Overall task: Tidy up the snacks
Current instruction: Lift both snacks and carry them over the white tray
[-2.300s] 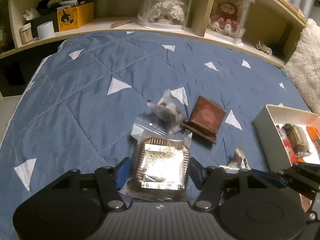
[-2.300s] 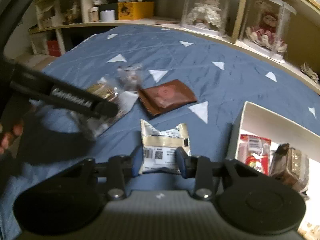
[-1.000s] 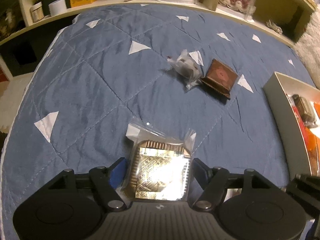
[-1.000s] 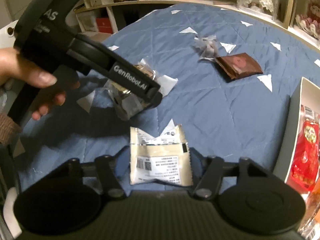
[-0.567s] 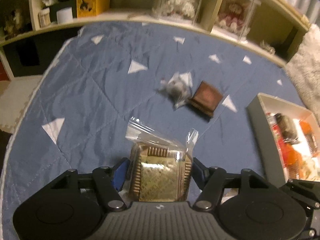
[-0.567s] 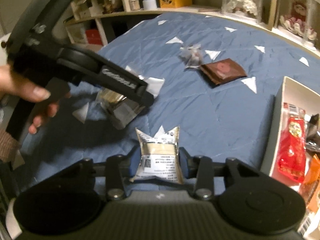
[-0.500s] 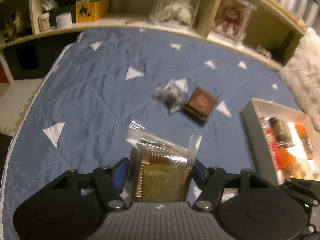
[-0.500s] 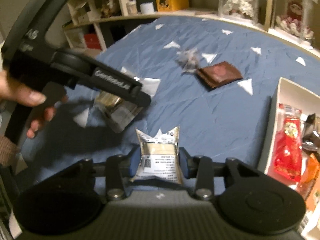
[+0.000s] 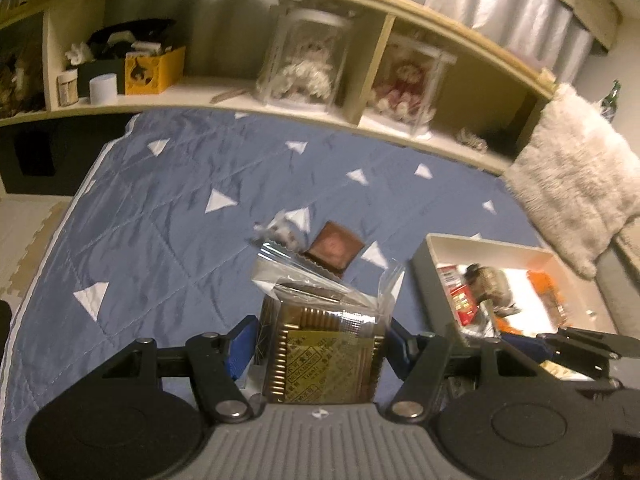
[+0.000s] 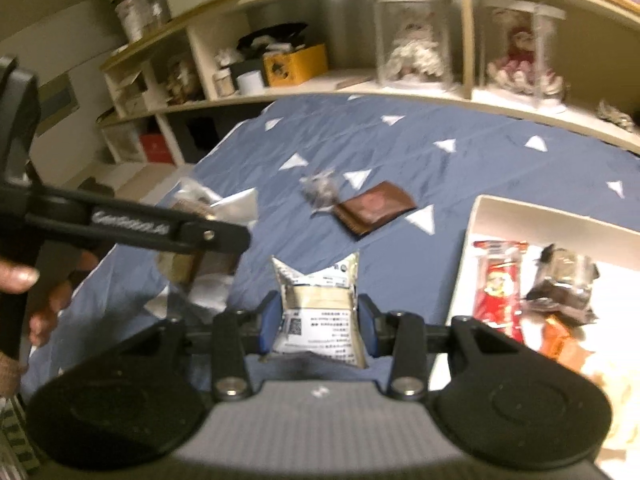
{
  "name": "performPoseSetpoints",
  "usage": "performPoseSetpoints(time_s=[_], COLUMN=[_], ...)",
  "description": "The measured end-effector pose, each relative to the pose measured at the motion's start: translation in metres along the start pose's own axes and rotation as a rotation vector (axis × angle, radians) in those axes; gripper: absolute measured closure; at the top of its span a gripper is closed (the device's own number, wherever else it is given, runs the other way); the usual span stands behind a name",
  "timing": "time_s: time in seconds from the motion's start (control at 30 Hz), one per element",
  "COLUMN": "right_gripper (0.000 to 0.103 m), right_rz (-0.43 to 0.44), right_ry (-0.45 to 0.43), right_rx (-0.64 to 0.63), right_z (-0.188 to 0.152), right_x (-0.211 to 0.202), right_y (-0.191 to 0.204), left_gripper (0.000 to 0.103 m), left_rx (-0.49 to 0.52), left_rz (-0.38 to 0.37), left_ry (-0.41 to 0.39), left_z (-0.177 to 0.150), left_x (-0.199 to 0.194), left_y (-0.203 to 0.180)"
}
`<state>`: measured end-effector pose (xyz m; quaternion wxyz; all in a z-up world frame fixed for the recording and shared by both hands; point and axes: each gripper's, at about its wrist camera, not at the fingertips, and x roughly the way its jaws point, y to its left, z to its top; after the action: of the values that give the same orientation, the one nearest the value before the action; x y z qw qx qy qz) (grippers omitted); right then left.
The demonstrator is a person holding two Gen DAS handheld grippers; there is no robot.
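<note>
My left gripper (image 9: 320, 342) is shut on a clear-wrapped pastry in a gold tray (image 9: 324, 354), lifted off the blue quilt (image 9: 168, 208). My right gripper (image 10: 318, 324) is shut on a white and beige snack packet (image 10: 316, 312), also held in the air. From the right wrist view the left gripper (image 10: 192, 236) shows at the left with its clear packet (image 10: 200, 264) under it. A brown packet (image 9: 334, 250) (image 10: 374, 208) and a small clear-wrapped sweet (image 9: 278, 234) (image 10: 320, 190) lie on the quilt. The white box (image 9: 424, 268) (image 10: 476, 216) at the right holds several snacks.
Wooden shelves (image 9: 240, 96) run along the far edge of the bed, with doll cases (image 9: 306, 60), a yellow box (image 9: 152, 66) and small jars. A fluffy cream cushion (image 9: 576, 184) lies at the right. A person's hand (image 10: 16, 280) grips the left tool.
Both grippers closed onto their packets and rose from the quilt, tilting up so the shelves and the white box come more into view.
</note>
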<state>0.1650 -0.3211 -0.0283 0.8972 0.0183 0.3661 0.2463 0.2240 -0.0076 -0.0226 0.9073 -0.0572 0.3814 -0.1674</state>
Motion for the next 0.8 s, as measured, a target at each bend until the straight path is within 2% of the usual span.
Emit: performPoseSetpoints(time_s=[0.17, 0.33, 0.63, 0.8], right_gripper=[0.057, 0.056, 0.056, 0.056], right_rz=[-0.065, -0.128, -0.288, -0.362], right_ry=[-0.051, -0.090, -0.191, -0.227], right_rx=[0.068, 0.122, 0.237, 0.318], right_z=[0.003, 0.000, -0.011, -0.020], right_x=[-0.022, -0.043, -0.093, -0.107], right_y=[-0.026, -0.054, -0.116, -0.153], left_gripper=[0.037, 0.037, 0.037, 0.037], left_rx=[-0.002, 0.028, 0.086, 0.102], left_rz=[-0.042, -0.087, -0.185, -0.226], left_ry=[-0.045, -0.051, -0.064, -0.061], left_z=[0.002, 0.004, 0.006, 0.008], left_x=[-0.013, -0.016, -0.012, 0.000], left_y=[-0.009, -0.028, -0.083, -0.115])
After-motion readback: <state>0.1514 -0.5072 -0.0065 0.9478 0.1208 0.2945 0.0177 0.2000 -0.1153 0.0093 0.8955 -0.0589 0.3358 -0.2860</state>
